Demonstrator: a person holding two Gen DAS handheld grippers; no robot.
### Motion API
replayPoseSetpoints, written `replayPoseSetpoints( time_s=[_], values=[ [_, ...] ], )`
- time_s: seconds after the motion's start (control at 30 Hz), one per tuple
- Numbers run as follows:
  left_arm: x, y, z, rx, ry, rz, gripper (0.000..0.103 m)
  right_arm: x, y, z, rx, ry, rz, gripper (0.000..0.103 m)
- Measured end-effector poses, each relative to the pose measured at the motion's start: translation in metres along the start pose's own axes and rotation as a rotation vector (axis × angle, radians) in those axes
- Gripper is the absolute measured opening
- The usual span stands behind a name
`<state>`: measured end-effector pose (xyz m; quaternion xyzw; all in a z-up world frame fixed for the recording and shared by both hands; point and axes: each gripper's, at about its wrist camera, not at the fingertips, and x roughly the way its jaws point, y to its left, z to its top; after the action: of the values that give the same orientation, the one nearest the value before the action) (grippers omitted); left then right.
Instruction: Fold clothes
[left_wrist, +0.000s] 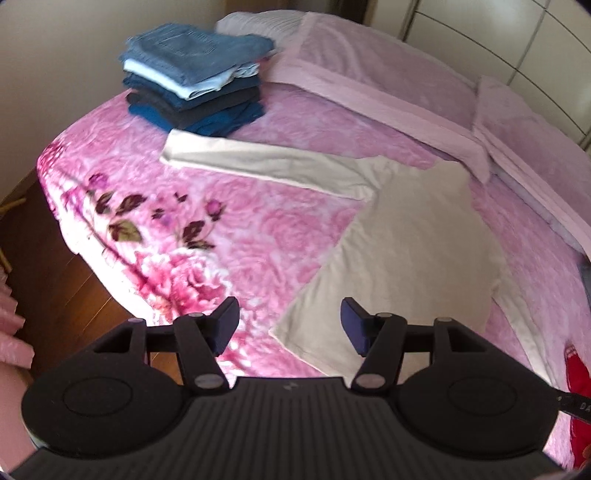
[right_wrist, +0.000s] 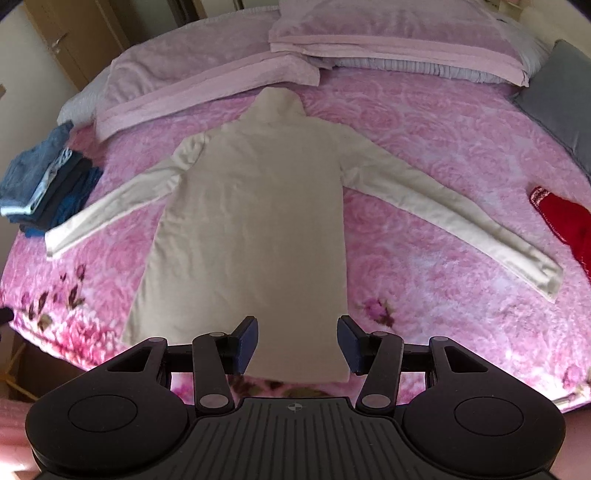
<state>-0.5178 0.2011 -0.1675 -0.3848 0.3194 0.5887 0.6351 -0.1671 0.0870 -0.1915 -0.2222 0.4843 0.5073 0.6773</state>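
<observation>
The left gripper (left_wrist: 290, 325) hangs above the bed with its jaws spread apart and nothing between them; its blue pads (left_wrist: 352, 325) frame the lower left corner of the cream turtleneck top (left_wrist: 406, 251), but they do not press on the cloth and stand clear above it. The right gripper (right_wrist: 297, 343) is likewise parted and empty, pointing down over the bottom hem of the same top (right_wrist: 251, 221), with the hem's right part seen between its pads (right_wrist: 349, 341); whether the tips touch the fabric cannot be told. The top lies flat and face down or up, unfolded, in the middle of the bed (right_wrist: 424, 129), its hem toward the foot edge, its high collar toward the pillows, and both long sleeves stretched out to either side, the left one reaching toward the left edge and the right one slanting toward the right edge. Under it spreads a pink rose-patterned blanket (left_wrist: 258, 229) with darker flowers along the foot edge. Near the left edge, just past the left cuff, stands a stack of folded clothes (left_wrist: 195, 77), denim on top and dark blues beneath. Pale pink pillows (right_wrist: 388, 37) lie along the head edge, a grey cushion (right_wrist: 557, 96) at the far right corner, and a red garment (right_wrist: 565, 221) at the right edge, just beyond the right cuff.
</observation>
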Motion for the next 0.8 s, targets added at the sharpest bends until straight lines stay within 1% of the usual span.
replayPoseSetpoints(
  time_s=[0.1, 0.2, 0.3, 0.4, 0.5, 0.57, 0.63, 0.7, 0.8],
  values=[
    [0.019, 0.009, 0.008, -0.039, 0.005, 0.002, 0.057, 0.016, -0.002, 0.006, -0.004, -0.013, 0.001, 0.051],
    [0.047, 0.021, 0.021, -0.086, 0.004, -0.012, 0.057, 0.035, 0.005, 0.016, -0.019, -0.017, -0.017, 0.051],
    [0.086, 0.032, 0.041, -0.145, -0.005, -0.027, 0.057, 0.053, 0.012, 0.029, 0.002, -0.028, -0.026, 0.051],
    [0.138, 0.048, 0.067, -0.247, -0.007, -0.051, 0.057, 0.071, 0.019, 0.043, 0.026, -0.035, -0.038, 0.051],
    [0.195, 0.073, 0.096, -0.389, 0.016, -0.071, 0.057, 0.096, 0.022, 0.058, 0.073, -0.007, -0.063, 0.051],
    [0.224, 0.091, 0.113, -0.477, 0.015, -0.072, 0.056, 0.116, 0.022, 0.066, 0.110, 0.010, -0.071, 0.051],
    [0.253, 0.112, 0.129, -0.570, -0.010, -0.065, 0.056, 0.140, 0.022, 0.071, 0.163, 0.017, -0.092, 0.051],
    [0.276, 0.130, 0.140, -0.635, -0.032, -0.048, 0.056, 0.165, 0.021, 0.076, 0.212, 0.027, -0.105, 0.051],
    [0.304, 0.155, 0.151, -0.698, -0.058, -0.017, 0.056, 0.199, 0.019, 0.083, 0.274, 0.027, -0.113, 0.051]
  ],
)
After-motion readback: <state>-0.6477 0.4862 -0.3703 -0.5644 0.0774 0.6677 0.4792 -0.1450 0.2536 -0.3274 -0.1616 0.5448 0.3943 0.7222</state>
